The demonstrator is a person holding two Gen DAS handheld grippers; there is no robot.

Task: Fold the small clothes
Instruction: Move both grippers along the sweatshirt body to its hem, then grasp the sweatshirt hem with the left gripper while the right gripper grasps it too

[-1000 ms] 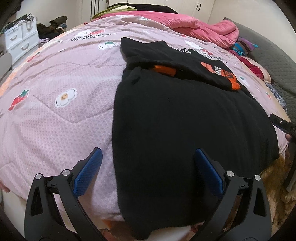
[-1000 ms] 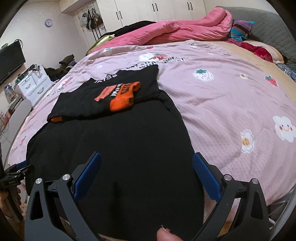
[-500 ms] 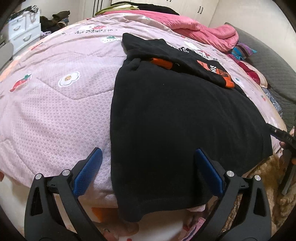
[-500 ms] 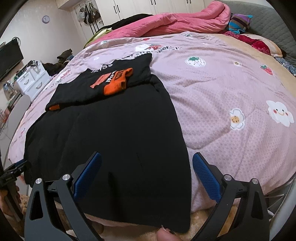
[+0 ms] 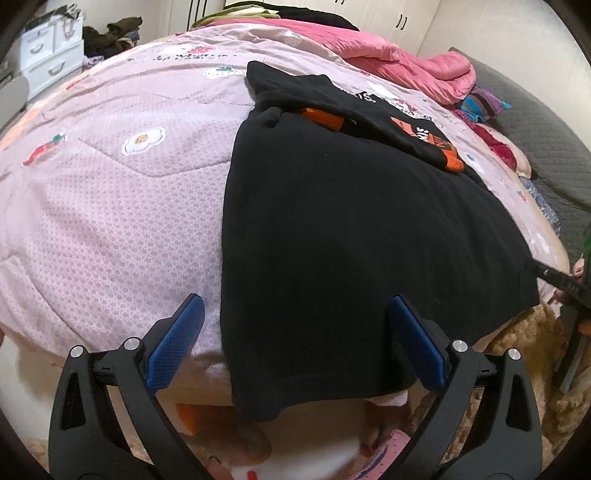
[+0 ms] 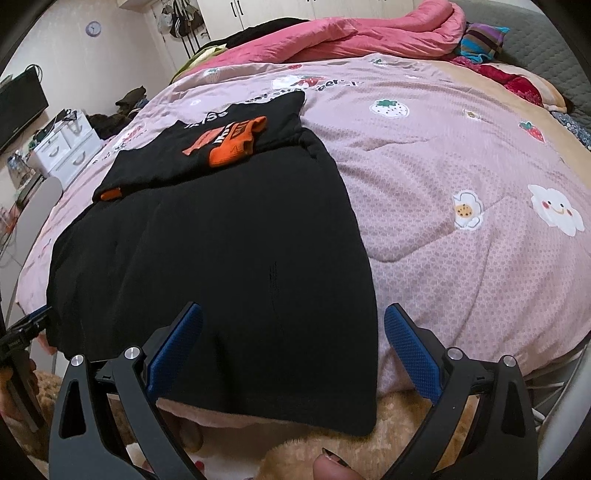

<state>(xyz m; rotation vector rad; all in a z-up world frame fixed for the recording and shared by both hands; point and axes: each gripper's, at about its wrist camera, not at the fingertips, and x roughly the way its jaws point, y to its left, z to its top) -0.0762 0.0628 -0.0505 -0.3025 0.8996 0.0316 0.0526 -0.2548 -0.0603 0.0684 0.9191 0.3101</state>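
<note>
I have both tongs spread wide and grasping nothing. The left tongs (image 5: pixel 295 332) hang over the near left corner of the black garment (image 5: pixel 351 240), one blue pad over the quilt (image 5: pixel 110 221), the other over the cloth. The right tongs (image 6: pixel 293 350) hang over the garment's near right corner, with the right pad just past the garment's edge.

The black garment (image 6: pixel 221 258) lies flat on the quilt (image 6: pixel 461 258), its near hem draped over the bed's edge. At its far end lies a second, smaller black garment (image 5: pixel 332 96), touching it and partly overlapping. This one bears an orange patch (image 6: pixel 231 144) with dark lettering that I cannot read, and a smaller orange tab (image 6: pixel 110 194) at its left corner.

Beyond the smaller garment, the quilt carries a line of dark printed writing, curved and partly covered; I cannot make out the words. Other quilt prints near the black garment: a flower with a biscuit centre (image 6: pixel 467 210), a smiling cloud (image 6: pixel 556 208), strawberries (image 6: pixel 389 107).

A pink duvet (image 6: pixel 351 33) is heaped at the far side of the bed, behind both garments. White drawers (image 6: pixel 62 151) stand to the left of the bed, a wall clock (image 6: pixel 93 27) above them, a dark screen (image 6: pixel 20 107) further left. A tan shaggy rug (image 6: pixel 388 435) lies below the garment's hanging hem.
</note>
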